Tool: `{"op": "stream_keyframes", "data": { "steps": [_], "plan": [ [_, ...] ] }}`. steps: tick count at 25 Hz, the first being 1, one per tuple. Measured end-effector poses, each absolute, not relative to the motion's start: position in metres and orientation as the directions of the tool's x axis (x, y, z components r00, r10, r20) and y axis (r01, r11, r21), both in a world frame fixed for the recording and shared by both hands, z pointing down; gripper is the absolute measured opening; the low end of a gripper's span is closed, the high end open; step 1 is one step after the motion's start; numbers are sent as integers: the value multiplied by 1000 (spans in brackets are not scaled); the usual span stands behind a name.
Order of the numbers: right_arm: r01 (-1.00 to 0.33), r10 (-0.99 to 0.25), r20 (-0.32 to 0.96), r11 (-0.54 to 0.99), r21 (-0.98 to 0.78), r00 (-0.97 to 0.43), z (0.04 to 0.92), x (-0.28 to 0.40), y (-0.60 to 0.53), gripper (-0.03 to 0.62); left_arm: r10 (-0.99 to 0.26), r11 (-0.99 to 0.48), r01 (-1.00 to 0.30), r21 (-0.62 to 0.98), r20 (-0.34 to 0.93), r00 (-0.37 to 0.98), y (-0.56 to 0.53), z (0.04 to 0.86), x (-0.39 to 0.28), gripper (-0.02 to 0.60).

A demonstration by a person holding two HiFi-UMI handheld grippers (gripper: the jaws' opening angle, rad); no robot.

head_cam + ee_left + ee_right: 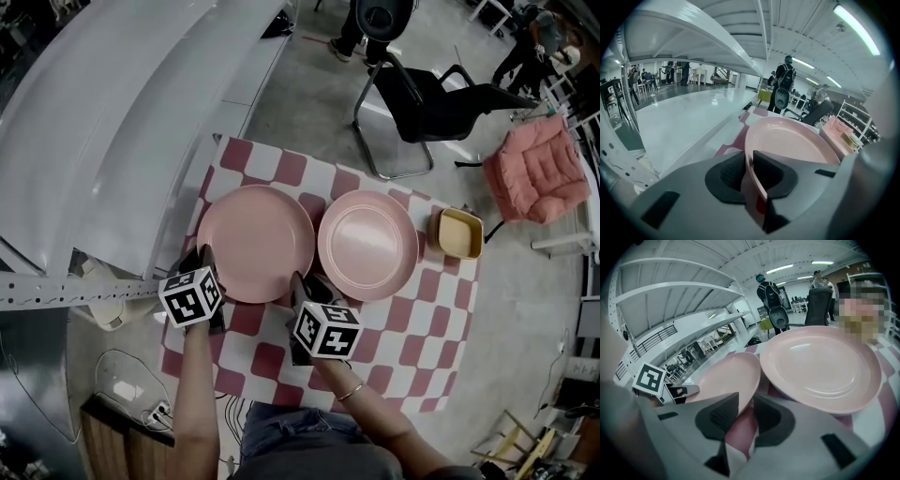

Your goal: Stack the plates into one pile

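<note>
On checkered cloth (pixel 412 356) | left gripper (pixel 749 157) is pinching left plate (pixel 255 242) rim | right gripper (pixel 746 399) is straddling it, jaws apart

Grey concrete floor (pixel 525 281) at right; a black metal-framed chair (pixel 439 105) top centre, a pink cushioned armchair (pixel 544 173) upper right, a broad white curved panel (pixel 94 122) upper left.

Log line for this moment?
left gripper: shut on left plate rim | right gripper: same rim between jaws, grip unclear | right plate: flat on cloth, unstacked
</note>
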State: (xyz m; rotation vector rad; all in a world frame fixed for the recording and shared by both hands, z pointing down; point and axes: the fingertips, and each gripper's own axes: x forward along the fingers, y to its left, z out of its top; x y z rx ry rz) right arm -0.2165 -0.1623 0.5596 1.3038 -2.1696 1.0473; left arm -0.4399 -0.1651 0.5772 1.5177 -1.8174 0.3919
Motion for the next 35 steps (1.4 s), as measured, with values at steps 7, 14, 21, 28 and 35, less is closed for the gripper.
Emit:
{"op": "stream_keyframes", "data": {
  "steps": [7,14,21,28,35],
  "plan": [
    [-864,-575,645,316,-392,-503,556,-221,-158,92,-728,282,-937,205,682,-70,-148,573,-444,60],
    [-857,-573,638,356,-372,-514,550,-227,-146,92,-737,333,-918,216,667,-110,-120,564,-449,55],
    [-851,-587,616,383,-361,-525,540,-224,-140,92,-747,368,-899,236,652,-134,-100,556,-444,55],
    [-842,-614,576,411,-351,-540,520,-208,-137,92,-773,354,-904,240,619,-139,-97,533,-428,57],
    [-857,-654,553,398,-329,-516,507,-171,-135,92,-801,305,-920,246,588,-108,-102,517,-390,57]
  ]
}}
